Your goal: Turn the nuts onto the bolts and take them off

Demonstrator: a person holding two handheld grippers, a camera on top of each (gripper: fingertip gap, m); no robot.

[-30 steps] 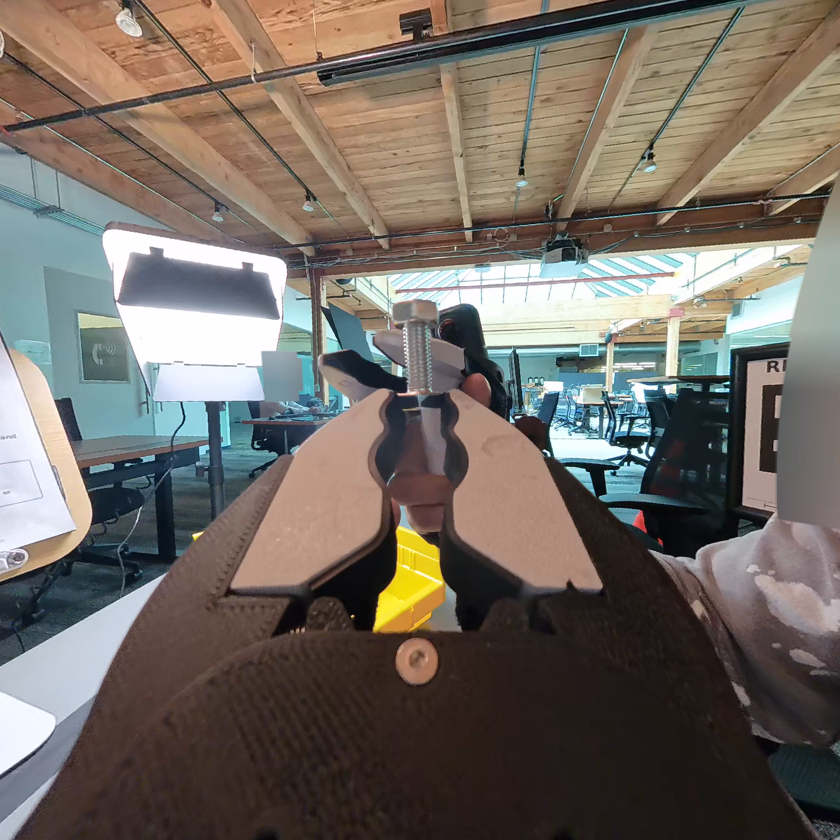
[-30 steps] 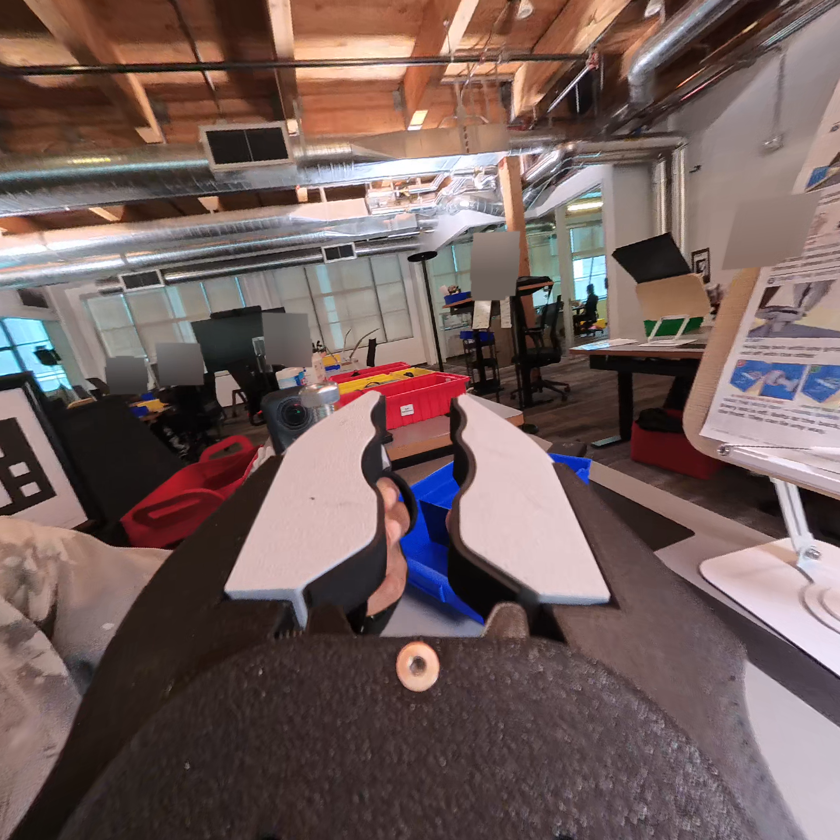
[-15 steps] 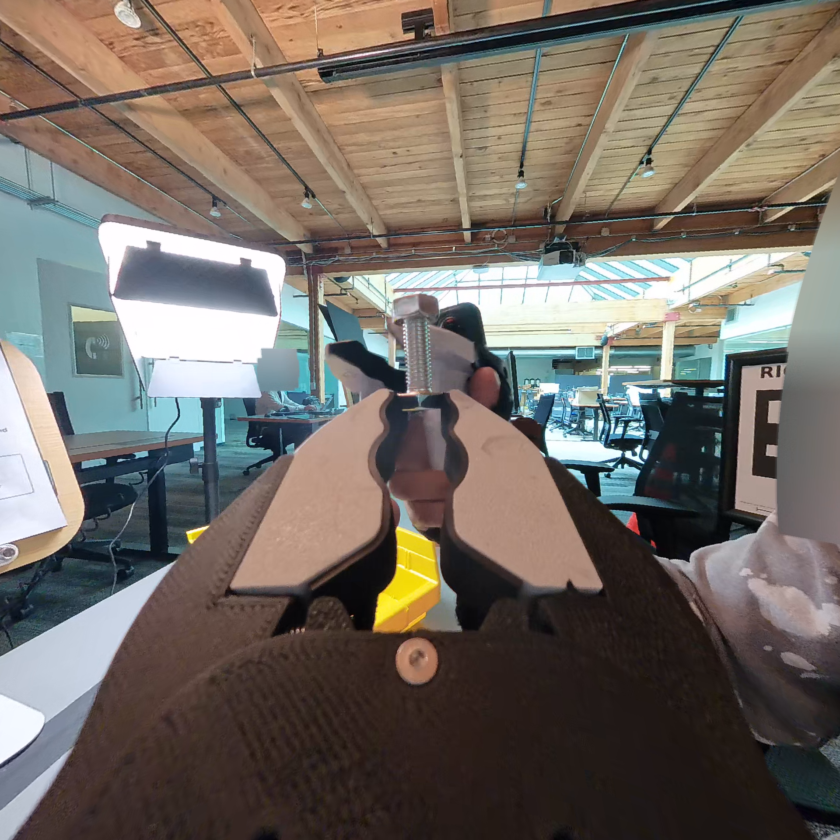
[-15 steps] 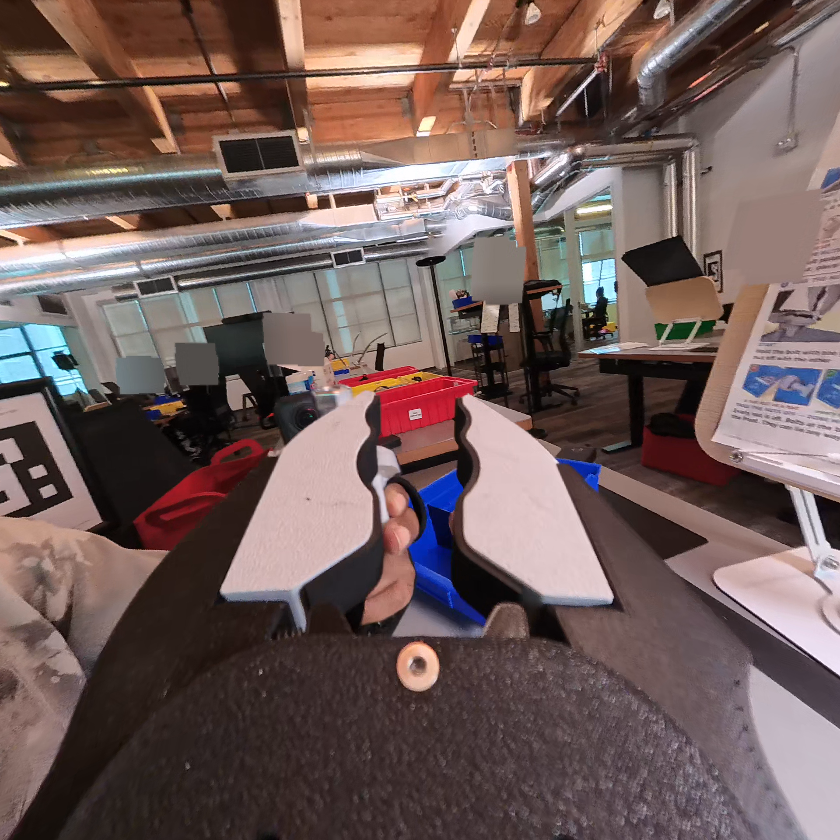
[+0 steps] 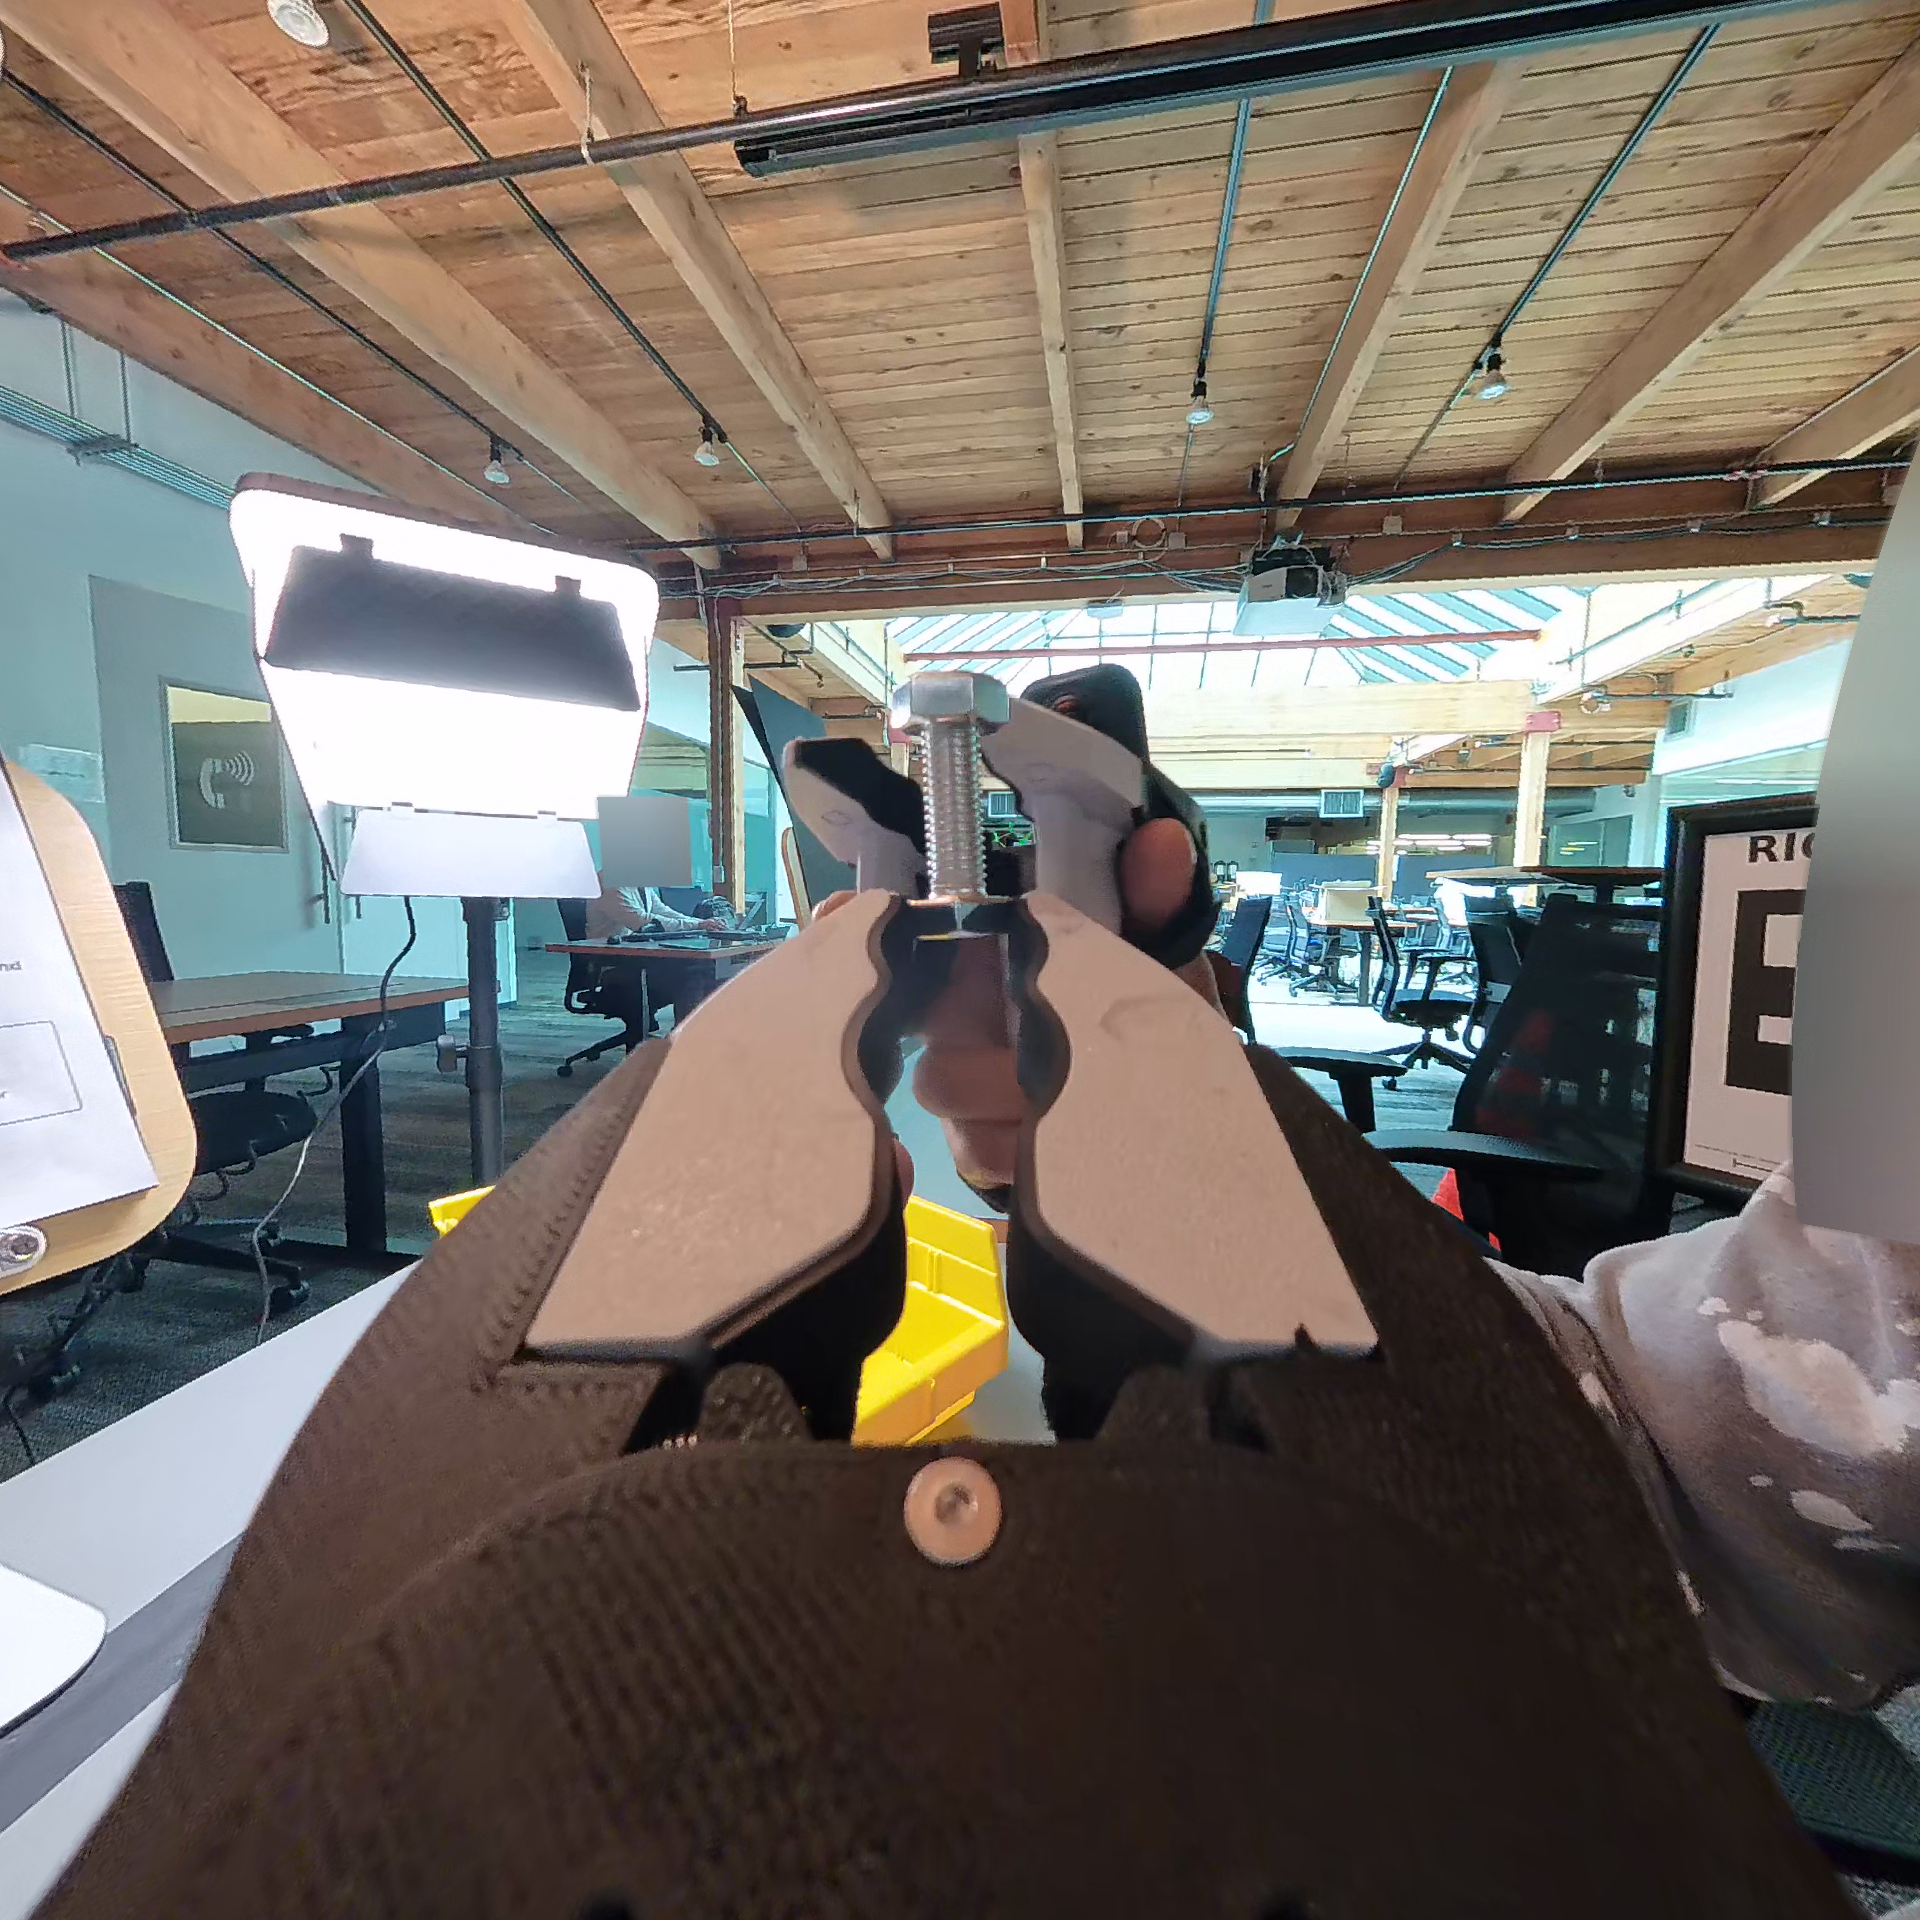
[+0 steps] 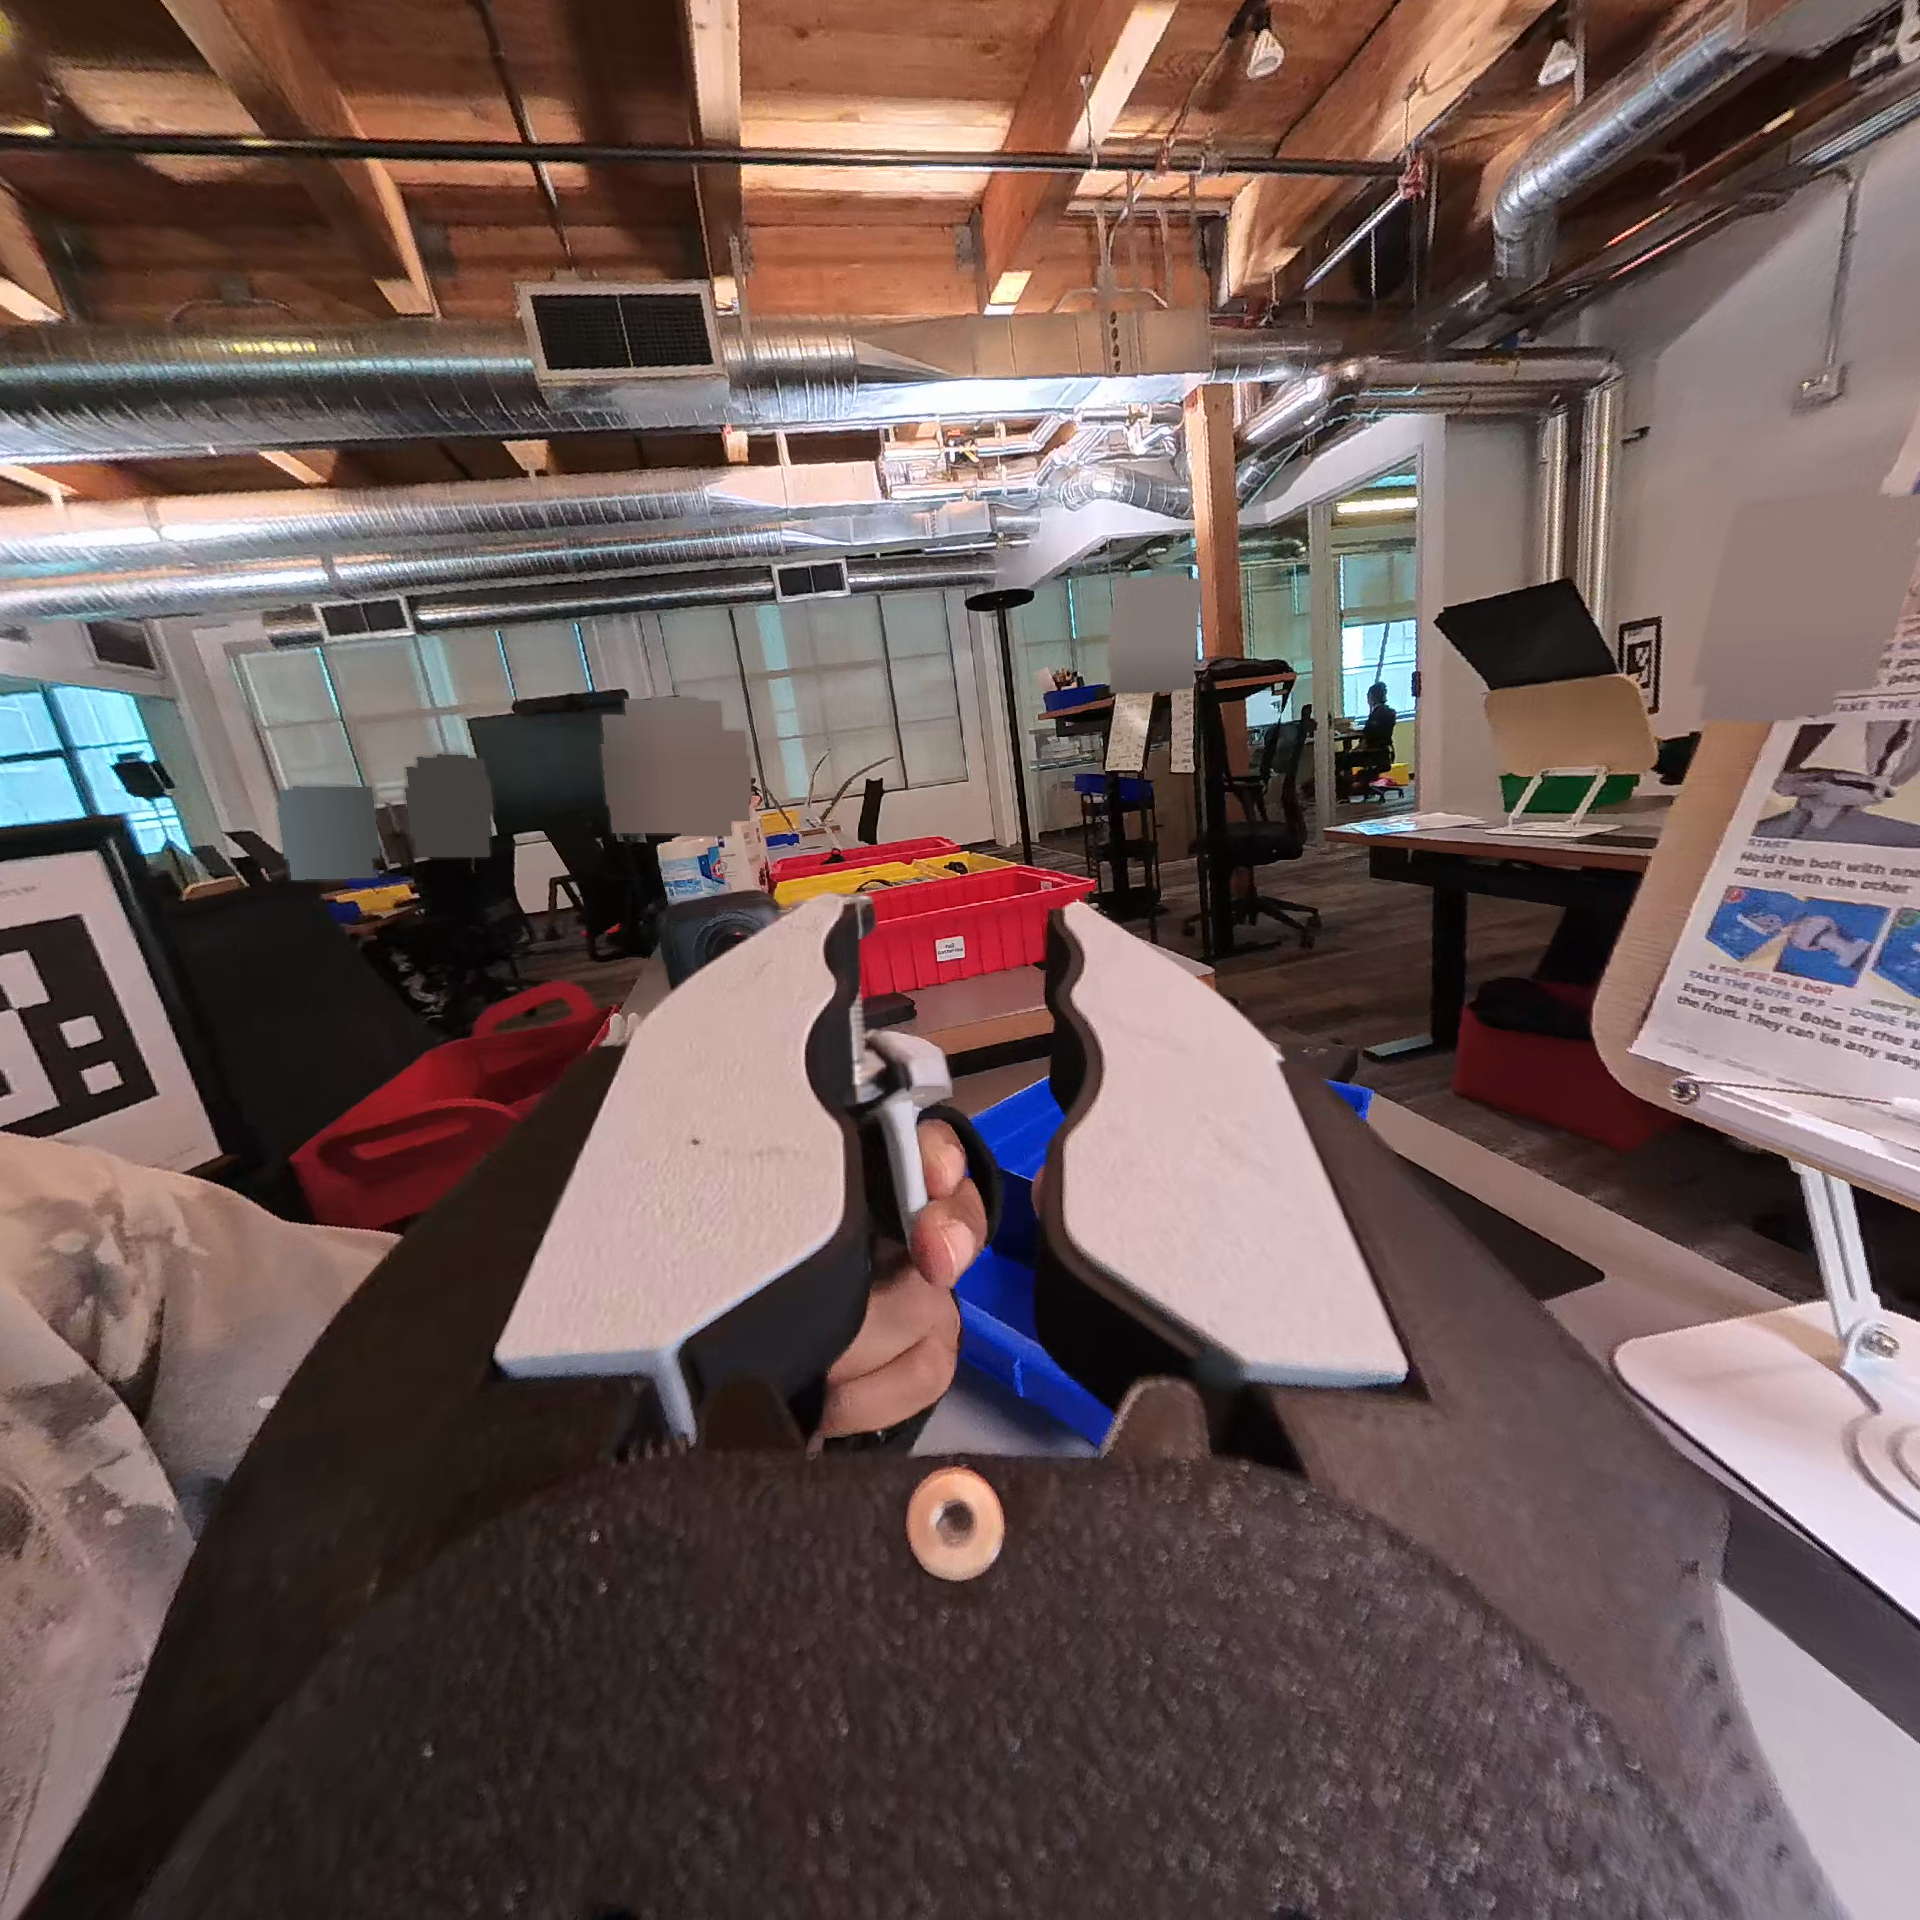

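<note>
Exposed timber joists and silver ducting run over an open office of desks, chairs and a bright lamp panel, with a yellow bin point(image 5: 935, 1340) showing below the left gripper point(image 5: 954, 914) and a blue bin point(image 6: 1003, 1236) below the right gripper point(image 6: 951, 971). A nut point(image 5: 951, 920), only partly visible, appears to be pinched between the tips of the left gripper's nearly closed grey fingers, and a bolt point(image 5: 951, 805) stands straight up out of it, its long axis upright and crosswise to those fingers, hexagonal head on top, bright threaded metal shank bare. Just beyond the left tips the right gripper is seen spread, one finger on each side of the shank with clear gaps and no contact. In the right wrist view its textured grey pads, wavy-edged on black moulded bodies, stand well apart with nothing between them; part of the left gripper's trigger and the hand point(image 6: 914, 1288) holding it show through the gap. The right gripper is judged the nearer one to close on the shank or head, since the bolt already lies between its fingers.
</note>
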